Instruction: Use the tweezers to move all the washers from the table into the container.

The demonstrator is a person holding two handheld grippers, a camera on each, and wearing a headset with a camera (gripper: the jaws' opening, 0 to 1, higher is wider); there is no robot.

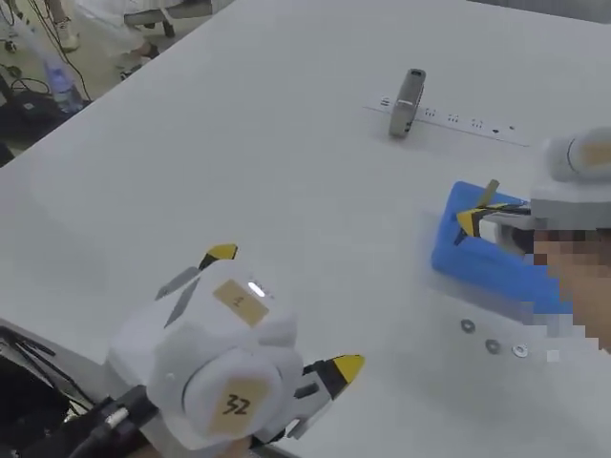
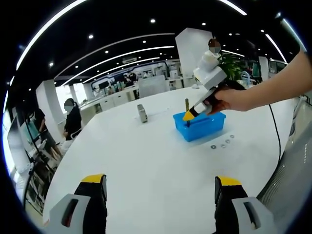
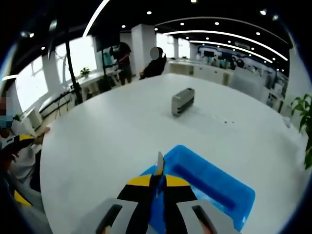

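- Head view: the right gripper (image 1: 474,218) is clamped on the tweezers (image 1: 490,189) above the blue container (image 1: 477,262). Three washers (image 1: 492,345) lie on the table (image 1: 286,143) near its wall. A careless reach across could bump the container onto them.
- Left gripper view: the left gripper (image 2: 160,195) has its jaws wide and empty, well apart from the work. Nothing steadies the container, so a nudge may slide it.
- Right gripper view: the tweezer tips hang over the container; I cannot tell if they carry a washer. Flat washers may slip or skid, and the tweezers may twist in the jaws.

Light: bright, even — ceiling strips (image 3: 219,31) overhead | shadows: faint | blur: head view soft | edges: fisheye-bent
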